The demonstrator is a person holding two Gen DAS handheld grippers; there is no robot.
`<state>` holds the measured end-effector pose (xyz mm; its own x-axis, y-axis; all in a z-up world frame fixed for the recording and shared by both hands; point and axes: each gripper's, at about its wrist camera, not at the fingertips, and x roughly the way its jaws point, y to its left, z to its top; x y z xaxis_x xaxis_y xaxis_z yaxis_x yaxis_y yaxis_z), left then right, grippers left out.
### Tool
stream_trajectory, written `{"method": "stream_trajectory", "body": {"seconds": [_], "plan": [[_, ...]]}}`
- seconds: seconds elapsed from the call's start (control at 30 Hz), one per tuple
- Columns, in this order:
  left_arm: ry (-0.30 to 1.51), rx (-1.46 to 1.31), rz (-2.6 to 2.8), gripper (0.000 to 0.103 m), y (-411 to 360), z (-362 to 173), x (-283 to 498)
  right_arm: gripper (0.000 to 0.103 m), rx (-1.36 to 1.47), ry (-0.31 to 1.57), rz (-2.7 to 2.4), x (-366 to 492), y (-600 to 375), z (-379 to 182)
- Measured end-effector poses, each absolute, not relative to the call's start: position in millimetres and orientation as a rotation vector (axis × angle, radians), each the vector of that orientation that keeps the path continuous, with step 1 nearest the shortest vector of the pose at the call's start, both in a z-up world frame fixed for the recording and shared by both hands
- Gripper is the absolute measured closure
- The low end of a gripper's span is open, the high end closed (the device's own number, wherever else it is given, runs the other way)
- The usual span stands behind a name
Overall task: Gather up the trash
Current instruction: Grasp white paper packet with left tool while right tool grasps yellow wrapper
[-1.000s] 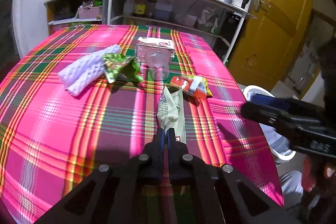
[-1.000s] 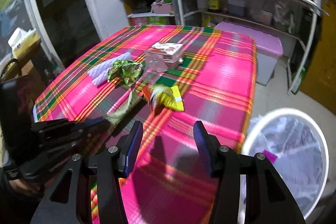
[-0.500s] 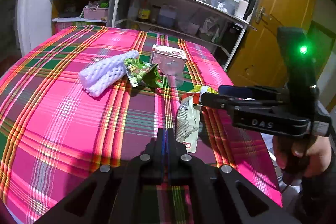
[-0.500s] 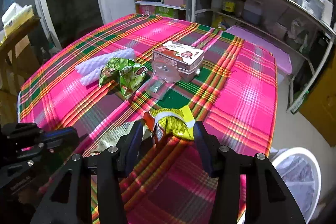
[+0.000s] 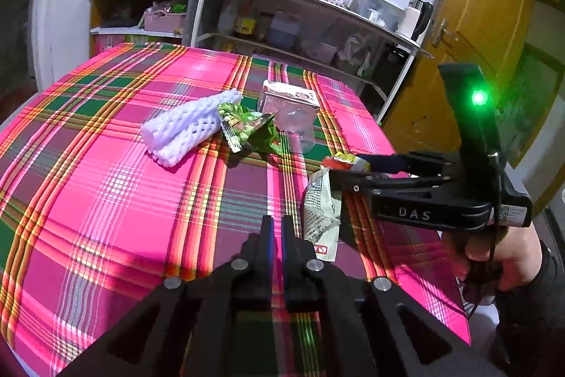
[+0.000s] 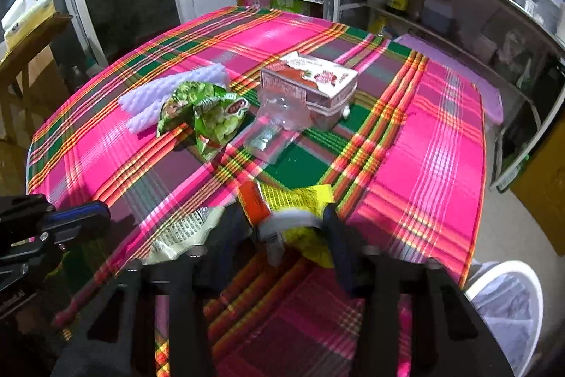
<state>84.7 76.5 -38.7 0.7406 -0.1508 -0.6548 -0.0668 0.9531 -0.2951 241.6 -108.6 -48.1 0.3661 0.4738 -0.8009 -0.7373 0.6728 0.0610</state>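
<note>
"DAS" on the right claw (image 5: 348,166) body

Woven plaid tablecloth (image 5: 106,200), matt. Glossy crinkled plastic on the green snack bag (image 6: 208,115) and yellow wrapper (image 6: 296,200); white foam netting (image 5: 183,129), soft and ribbed. Clear shiny plastic cup (image 6: 275,122), printed cardboard box (image 6: 317,80).

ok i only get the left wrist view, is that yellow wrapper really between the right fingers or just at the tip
observer: between them. The right gripper has just been closing, and in the right wrist view its fingers sit on either side of the yellow wrapper, apparently pressing it.
operator: and is there a bin, i see none
observer: yes, a white bin with a liner stands on the floor, past the right edge of the table.
</note>
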Motion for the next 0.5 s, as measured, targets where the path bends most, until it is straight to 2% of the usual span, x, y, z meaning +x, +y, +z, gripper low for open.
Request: {"method": "stream_trajectory", "body": {"seconds": [0.07,0.13,0.2,0.3,0.5], "plan": [[0.743,-0.315,-0.056,0.088,75.6,-39.1,86.3,0.069,-0.317,0.904,0.792,241.2,-111.7,-47.0],[0.745,-0.315,-0.066,0.07,73.5,-38.7,88.6,0.07,-0.293,0.904,0.785,241.0,-118.0,-45.3],[0.744,-0.31,-0.084,0.062,70.1,-37.3,91.5,0.07,-0.268,0.904,0.773,239.8,-125.5,-42.6],[0.751,-0.281,-0.111,0.058,61.1,-36.3,99.5,0.07,-0.216,0.906,0.755,238.5,-139.5,-38.8],[0.82,-0.225,-0.128,0.058,43.2,-46.6,122.8,0.07,-0.141,0.904,0.725,232.4,-166.3,-31.8]]}}
